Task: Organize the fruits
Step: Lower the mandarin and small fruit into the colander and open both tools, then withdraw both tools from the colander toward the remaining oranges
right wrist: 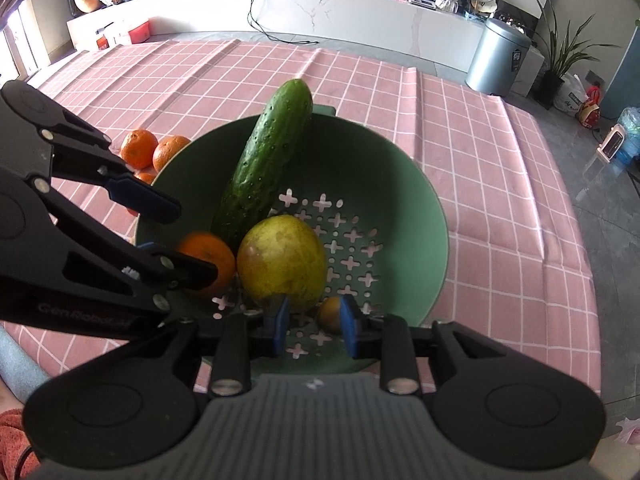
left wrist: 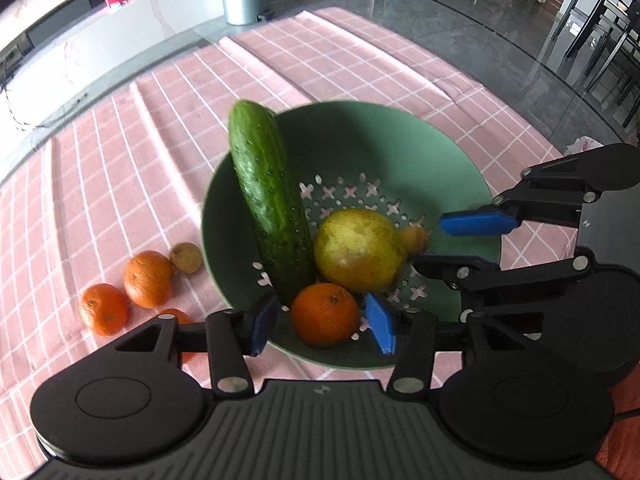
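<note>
Left of the bowl (left wrist: 472,184), three tangerines (left wrist: 148,278) and a small brown fruit (left wrist: 186,258) lie loose on the checked table (left wrist: 120,140), nearest the left tongs (left wrist: 324,320). Those tongs stand open astride a tangerine in the bowl (left wrist: 324,314), pads apart from it, holding nothing. The cucumber (left wrist: 268,204) leans against the bowl's far-left wall, long axis pointing away, tip over the rim. The pear (right wrist: 282,262) sits centre. The right tongs (right wrist: 314,326) are slightly open; a small yellow fruit (right wrist: 330,314) lies just beside the right pad, seemingly released. Judgement: the loose fruits fall to the left hand; bowl room remains on its right side.
</note>
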